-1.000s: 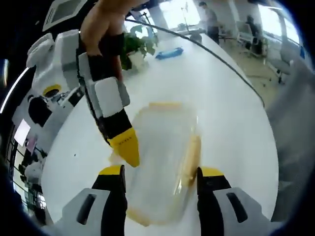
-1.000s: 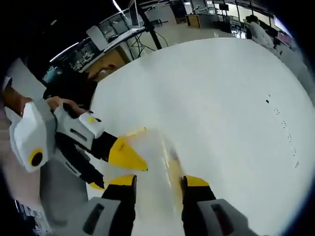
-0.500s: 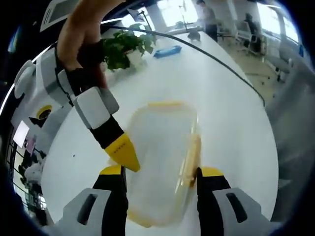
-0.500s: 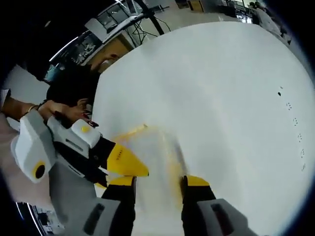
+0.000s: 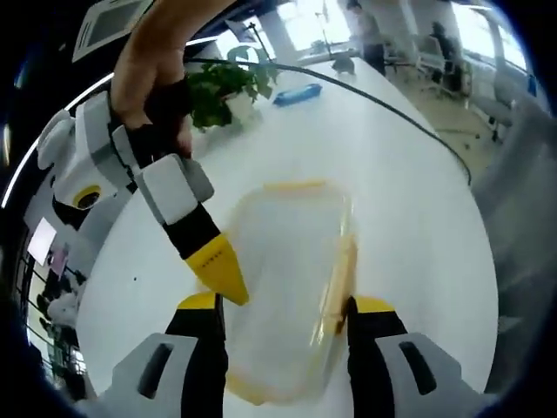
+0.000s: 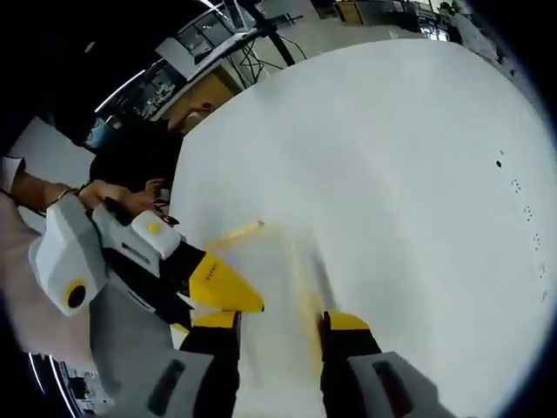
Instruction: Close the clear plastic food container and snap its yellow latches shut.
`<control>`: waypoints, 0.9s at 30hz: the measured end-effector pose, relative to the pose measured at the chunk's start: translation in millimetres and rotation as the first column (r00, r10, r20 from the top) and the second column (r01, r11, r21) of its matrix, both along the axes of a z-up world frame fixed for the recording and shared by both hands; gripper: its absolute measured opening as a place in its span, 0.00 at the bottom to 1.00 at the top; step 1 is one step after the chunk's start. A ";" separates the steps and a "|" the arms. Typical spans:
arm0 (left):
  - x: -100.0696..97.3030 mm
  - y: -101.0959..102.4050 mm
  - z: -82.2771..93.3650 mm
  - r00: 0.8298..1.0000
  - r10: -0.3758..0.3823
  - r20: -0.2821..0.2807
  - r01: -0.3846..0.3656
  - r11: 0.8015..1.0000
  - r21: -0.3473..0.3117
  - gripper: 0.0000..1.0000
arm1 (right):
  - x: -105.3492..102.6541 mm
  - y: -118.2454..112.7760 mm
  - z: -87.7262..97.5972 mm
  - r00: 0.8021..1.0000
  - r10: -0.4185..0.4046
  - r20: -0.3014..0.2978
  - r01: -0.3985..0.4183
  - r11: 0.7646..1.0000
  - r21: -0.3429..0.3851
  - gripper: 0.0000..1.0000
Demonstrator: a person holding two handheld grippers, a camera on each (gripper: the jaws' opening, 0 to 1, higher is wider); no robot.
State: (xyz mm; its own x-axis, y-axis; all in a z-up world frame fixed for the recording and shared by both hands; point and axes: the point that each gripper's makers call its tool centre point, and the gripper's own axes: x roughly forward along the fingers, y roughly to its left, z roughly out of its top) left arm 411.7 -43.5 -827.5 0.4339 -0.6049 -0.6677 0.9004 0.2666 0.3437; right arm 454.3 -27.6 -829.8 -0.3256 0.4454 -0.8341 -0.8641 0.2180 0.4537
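The yellow tip of the right claw carries a short line of dark lettering, too small and blurred to read; the same mark on the tip of the left claw, seen from the right gripper view, is no clearer. No other writing can be made out.

The clear plastic food container lies on the white bench with its lid on. In the left gripper view it sits between the left claw's spread jaws, its near end cut off beneath them. A yellow latch runs along its right long side just beside the right jaw, and a second yellow latch edges the far short end; whether either is snapped down cannot be told. The right claw comes in from the upper left, held by a hand, its tip at the container's left edge; its jaws look pressed together into a single point, though contact with the lid is unclear.

In the right gripper view the container is a pale blur between the right claw's own jaws, which stand apart here.

Far back on the bench stand a potted plant and a blue object, too small to identify.
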 end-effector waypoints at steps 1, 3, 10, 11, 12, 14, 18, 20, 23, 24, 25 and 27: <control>0.3 0.4 -0.4 1.000 0.005 0.001 -0.005 1.000 -0.006 0.51 | 0.0 0.4 0.3 1.000 -0.004 0.003 0.004 1.000 0.002 0.34; 1.6 -1.6 -1.4 1.000 0.004 0.025 -0.004 1.000 -0.010 0.49 | 1.2 1.7 -0.7 1.000 -0.010 0.009 0.010 1.000 0.006 0.34; 4.2 -0.7 0.1 0.999 0.031 0.035 -0.030 0.999 -0.029 0.49 | 3.0 2.4 0.6 0.999 -0.011 0.031 0.011 1.000 0.014 0.35; 4.1 -1.2 -0.3 0.999 0.030 0.035 -0.029 0.999 -0.029 0.49 | 3.8 2.5 0.5 0.999 -0.015 0.038 0.015 1.000 0.021 0.35; 3.9 -0.9 0.5 0.999 0.029 0.035 -0.028 0.999 -0.028 0.49 | 4.1 2.5 0.5 0.999 -0.017 0.040 0.016 1.000 0.023 0.35; 3.8 -1.6 0.6 0.999 0.028 0.030 -0.027 0.999 -0.024 0.50 | 3.7 2.5 1.1 0.998 -0.025 0.053 0.023 0.999 0.036 0.36; 3.1 -1.6 0.7 0.999 0.031 0.029 -0.030 0.999 -0.017 0.50 | 2.7 3.7 2.2 0.997 -0.037 0.074 0.033 0.998 0.056 0.36; 3.1 -1.2 1.0 0.999 0.031 0.028 -0.030 0.999 -0.018 0.50 | 2.3 4.2 2.0 0.995 -0.042 0.087 0.037 0.998 0.058 0.37; 2.9 -2.3 1.0 0.999 0.031 0.026 -0.030 0.999 -0.014 0.50 | 1.5 5.1 2.8 0.992 -0.048 0.116 0.041 0.997 0.063 0.39; 2.9 -1.6 1.2 0.999 0.031 0.026 -0.030 0.999 -0.013 0.50 | 1.1 5.2 3.0 0.991 -0.054 0.125 0.046 0.997 0.067 0.39; 2.8 -1.8 1.1 0.999 0.030 0.027 -0.030 0.999 -0.012 0.50 | 0.8 5.3 3.3 0.990 -0.057 0.131 0.048 0.996 0.070 0.39; 2.7 -2.0 1.3 0.999 0.029 0.027 -0.029 1.000 -0.009 0.50 | 1.7 5.4 3.5 0.988 -0.059 0.143 0.049 0.996 0.074 0.39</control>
